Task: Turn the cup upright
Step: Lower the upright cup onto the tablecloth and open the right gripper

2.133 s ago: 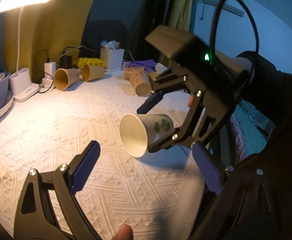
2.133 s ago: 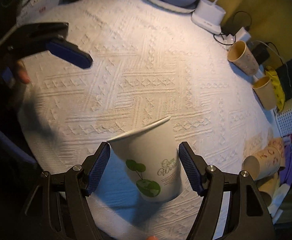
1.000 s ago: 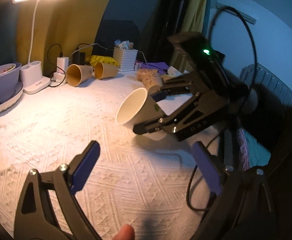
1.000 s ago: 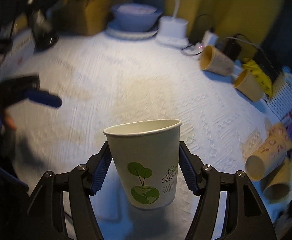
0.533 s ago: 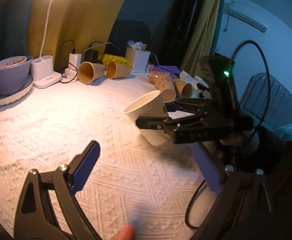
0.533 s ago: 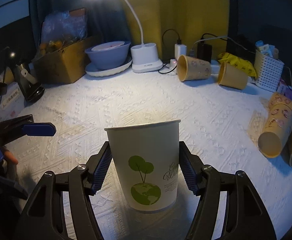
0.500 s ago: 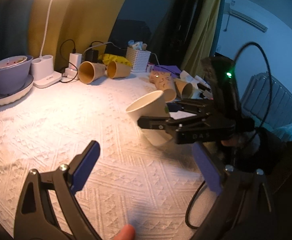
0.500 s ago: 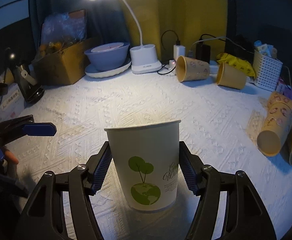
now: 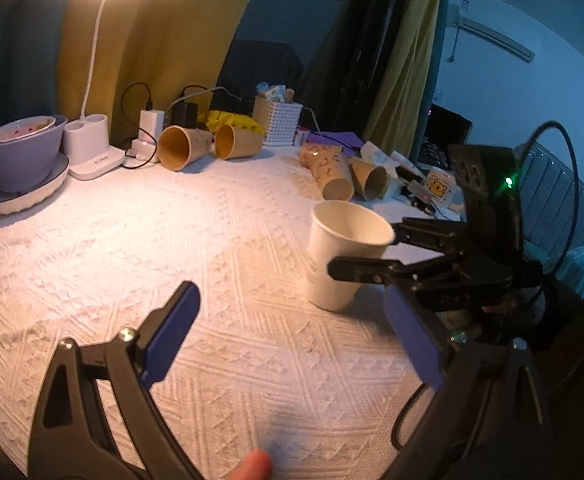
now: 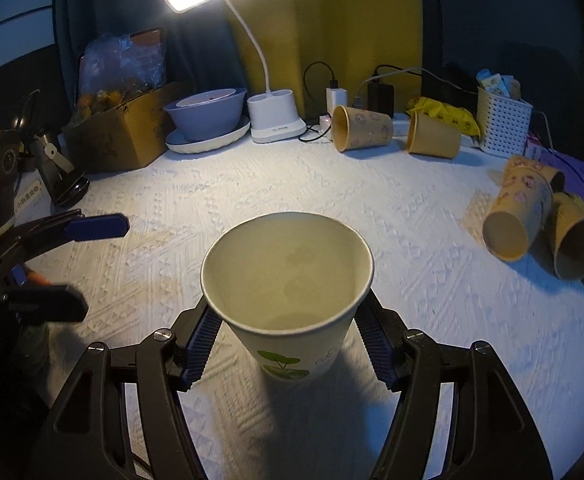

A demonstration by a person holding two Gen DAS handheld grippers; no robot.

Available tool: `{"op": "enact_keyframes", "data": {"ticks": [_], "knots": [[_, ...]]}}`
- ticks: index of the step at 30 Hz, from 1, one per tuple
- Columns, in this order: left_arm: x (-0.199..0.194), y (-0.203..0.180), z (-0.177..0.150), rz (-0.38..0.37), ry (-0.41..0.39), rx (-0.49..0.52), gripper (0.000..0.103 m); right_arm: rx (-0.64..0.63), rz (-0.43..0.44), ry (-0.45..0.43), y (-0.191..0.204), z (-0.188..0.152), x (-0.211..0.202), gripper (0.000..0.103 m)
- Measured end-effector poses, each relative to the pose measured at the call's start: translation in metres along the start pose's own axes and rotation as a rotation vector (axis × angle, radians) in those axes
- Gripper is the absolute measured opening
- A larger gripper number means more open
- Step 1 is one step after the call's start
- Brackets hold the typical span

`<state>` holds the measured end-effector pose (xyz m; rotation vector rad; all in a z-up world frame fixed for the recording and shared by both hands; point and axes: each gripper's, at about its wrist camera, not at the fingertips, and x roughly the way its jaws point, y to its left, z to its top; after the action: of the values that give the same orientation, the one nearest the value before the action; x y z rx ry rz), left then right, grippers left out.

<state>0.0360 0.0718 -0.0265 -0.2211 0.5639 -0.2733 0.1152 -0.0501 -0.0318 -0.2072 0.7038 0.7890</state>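
A white paper cup (image 10: 288, 300) with a green leaf print stands mouth up on the white textured cloth (image 10: 411, 240). My right gripper (image 10: 288, 344) is shut on the cup, its blue pads pressed against both sides. In the left wrist view the cup (image 9: 343, 256) stands upright at centre right with the right gripper (image 9: 375, 256) around it. My left gripper (image 9: 292, 340) is open and empty, a little in front of the cup. It also shows at the left edge of the right wrist view (image 10: 80, 264).
Several brown paper cups lie on their sides: two at the back (image 10: 361, 128) and two at the right (image 10: 519, 220). A lit desk lamp (image 10: 276, 120), a purple bowl on a plate (image 10: 206, 118), a cardboard box (image 10: 120, 132) and a white basket (image 10: 501, 120) line the back edge.
The right gripper has turned the cup from lying sideways to mouth up and lowered it onto the cloth. The right wrist view now looks down into the cup. The left gripper stayed open.
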Motion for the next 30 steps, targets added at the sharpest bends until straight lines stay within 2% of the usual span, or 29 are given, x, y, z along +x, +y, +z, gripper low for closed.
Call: {"op": "enact_keyframes", "data": {"ticks": [15, 18, 21, 24, 27, 30], "knots": [[0.002, -0.001, 0.0, 0.025, 0.008, 0.003, 0.094, 0.05, -0.011, -0.035, -0.003, -0.012, -0.004, 0.069], [0.002, 0.001, 0.001, 0.041, 0.004, -0.001, 0.094, 0.065, -0.016, -0.04, -0.005, -0.013, -0.007, 0.077], [-0.002, -0.003, 0.002, 0.093, -0.019, 0.008, 0.094, 0.067, -0.021, -0.052, -0.003, -0.015, -0.014, 0.081], [-0.007, -0.006, 0.005, 0.093, -0.034, -0.015, 0.094, 0.073, -0.03, -0.066, -0.003, -0.018, -0.025, 0.085], [-0.013, -0.019, 0.008, 0.125, -0.05, 0.019, 0.094, 0.085, -0.035, -0.077, -0.006, -0.023, -0.036, 0.086], [-0.02, -0.029, 0.009, 0.114, -0.071, 0.016, 0.094, 0.099, -0.041, -0.09, -0.007, -0.027, -0.048, 0.086]]}}
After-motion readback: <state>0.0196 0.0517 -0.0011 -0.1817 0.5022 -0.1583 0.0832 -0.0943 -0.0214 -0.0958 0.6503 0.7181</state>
